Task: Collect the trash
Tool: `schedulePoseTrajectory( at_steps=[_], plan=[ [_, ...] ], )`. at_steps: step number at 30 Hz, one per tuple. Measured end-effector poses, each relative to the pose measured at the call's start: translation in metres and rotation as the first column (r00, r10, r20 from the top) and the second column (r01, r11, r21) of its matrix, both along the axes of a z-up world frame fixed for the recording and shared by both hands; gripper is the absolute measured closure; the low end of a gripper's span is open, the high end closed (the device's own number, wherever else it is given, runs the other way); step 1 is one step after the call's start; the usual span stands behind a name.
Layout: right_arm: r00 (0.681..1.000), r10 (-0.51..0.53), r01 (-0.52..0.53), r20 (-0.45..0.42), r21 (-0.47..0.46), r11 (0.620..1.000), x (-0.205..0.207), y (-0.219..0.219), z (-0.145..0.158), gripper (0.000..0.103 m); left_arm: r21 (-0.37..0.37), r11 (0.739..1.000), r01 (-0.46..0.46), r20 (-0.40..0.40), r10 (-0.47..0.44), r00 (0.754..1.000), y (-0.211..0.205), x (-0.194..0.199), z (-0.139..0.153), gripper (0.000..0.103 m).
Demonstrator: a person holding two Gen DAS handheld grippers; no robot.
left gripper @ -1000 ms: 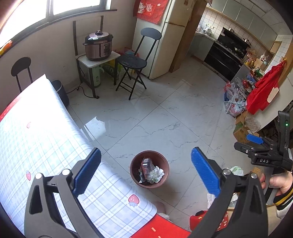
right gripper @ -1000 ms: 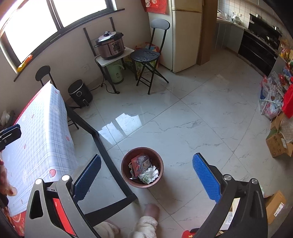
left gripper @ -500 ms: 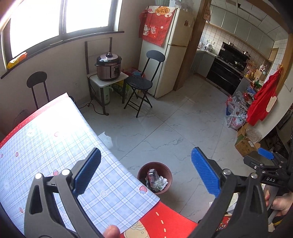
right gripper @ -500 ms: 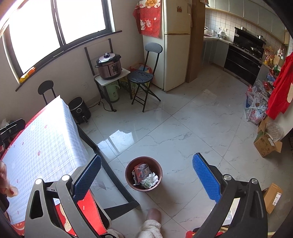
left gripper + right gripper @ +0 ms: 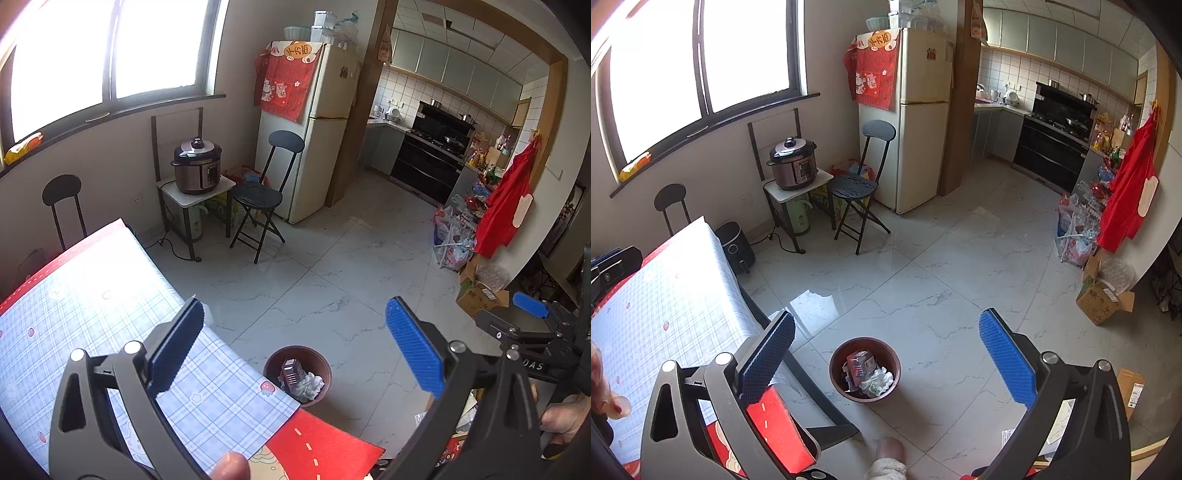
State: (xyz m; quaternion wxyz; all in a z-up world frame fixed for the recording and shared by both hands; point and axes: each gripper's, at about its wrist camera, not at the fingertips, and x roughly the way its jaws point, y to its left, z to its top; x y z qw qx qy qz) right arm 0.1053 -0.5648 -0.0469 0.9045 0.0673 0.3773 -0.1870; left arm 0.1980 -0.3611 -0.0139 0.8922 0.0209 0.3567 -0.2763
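A round brown trash bin [image 5: 297,374] [image 5: 864,372] stands on the marble floor beside the table corner. Inside it lie a clear plastic container [image 5: 861,365] and crumpled white paper [image 5: 878,381]. My left gripper [image 5: 293,350] is held high above table and bin, open, with nothing between its blue pads. My right gripper [image 5: 886,350] also hangs open and empty well above the bin. The right gripper [image 5: 532,325] shows at the right edge of the left wrist view, held by a hand [image 5: 565,417].
A table with a blue plaid cloth [image 5: 74,325] [image 5: 665,306] and red border fills the lower left. Folding chair [image 5: 258,195], rice cooker on a small stand [image 5: 197,170], fridge [image 5: 314,140], cardboard boxes [image 5: 1104,295], papers on the floor [image 5: 1056,424], a slippered foot [image 5: 886,465].
Both grippers have risen and tilted up, so the bin looks smaller and lower and more of the room shows. Both stayed open and empty.
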Motion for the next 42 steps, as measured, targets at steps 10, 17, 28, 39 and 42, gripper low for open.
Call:
schedulePoseTrajectory(
  at_steps=[10, 17, 28, 39, 42],
  plan=[
    [1.0, 0.0, 0.0, 0.013, -0.026, 1.0, 0.0, 0.011, 0.009, 0.005, 0.008, 1.0, -0.023, 0.03, 0.023, 0.999, 0.007, -0.003, 0.006, 0.006],
    [1.0, 0.005, -0.004, 0.027, -0.037, 0.999, 0.005, 0.017, 0.013, 0.005, 0.003, 1.0, -0.024, 0.031, 0.024, 0.999, 0.008, -0.002, 0.008, 0.006],
    [0.999, -0.007, 0.008, 0.031, -0.038, 0.999, 0.011, 0.017, 0.015, 0.005, 0.007, 1.0, -0.025, 0.031, 0.025, 0.999, 0.007, -0.001, 0.006, 0.006],
    [0.999, -0.017, 0.018, 0.032, -0.029, 0.999, 0.015, 0.016, 0.016, 0.005, 0.019, 1.0, -0.024, 0.024, 0.024, 0.999, 0.006, 0.002, 0.003, 0.006],
    [0.999, -0.017, 0.018, 0.033, -0.029, 0.999, 0.015, 0.015, 0.017, 0.005, 0.017, 1.0, -0.025, 0.024, 0.024, 0.999, 0.006, 0.003, 0.003, 0.006]
  ],
)
